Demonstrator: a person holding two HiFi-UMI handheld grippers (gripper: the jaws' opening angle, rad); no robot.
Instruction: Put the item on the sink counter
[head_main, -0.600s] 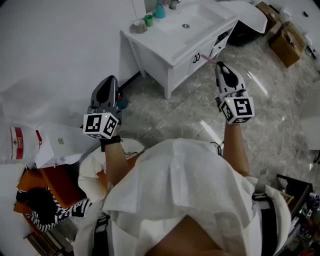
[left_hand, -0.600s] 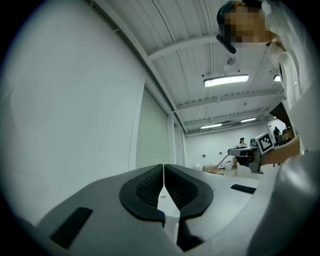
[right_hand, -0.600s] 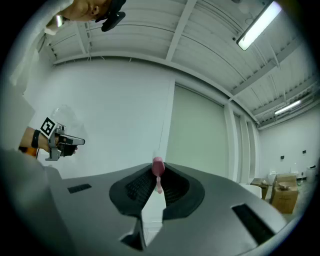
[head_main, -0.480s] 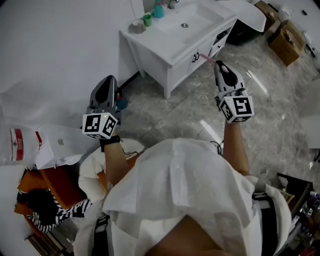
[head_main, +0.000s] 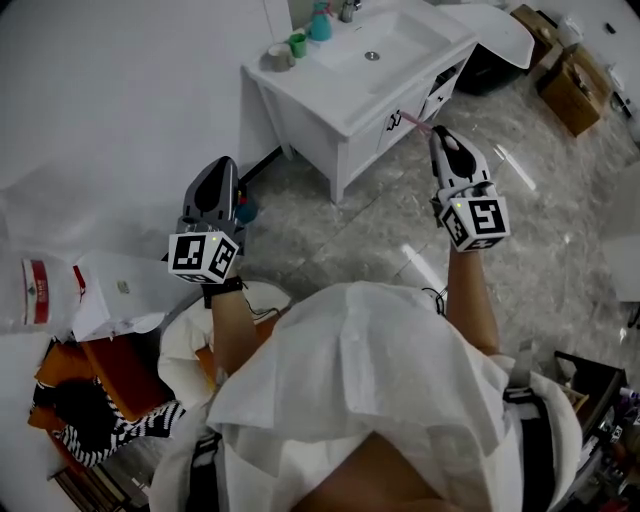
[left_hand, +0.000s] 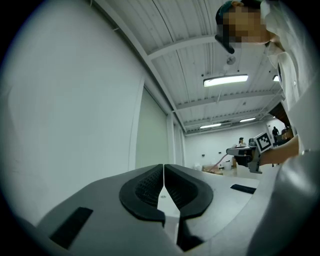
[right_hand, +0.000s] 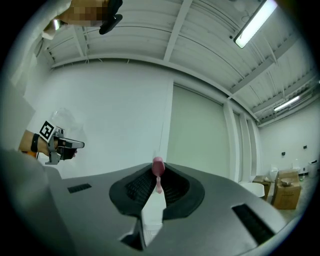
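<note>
The left gripper (head_main: 224, 166) has sunk slightly toward the person since half a second ago; the right gripper (head_main: 440, 136) has barely shifted. The left gripper's jaws are pressed together with nothing between them. The right gripper's jaws are clamped on a thin pink stick-like item (right_hand: 158, 173). It is held in the air and points toward the white sink counter (head_main: 308, 88), not on it.

Sink counter (head_main: 318, 88) ahead, cups (head_main: 297, 43) on its left end, boxes (head_main: 575, 90) to its right
</note>
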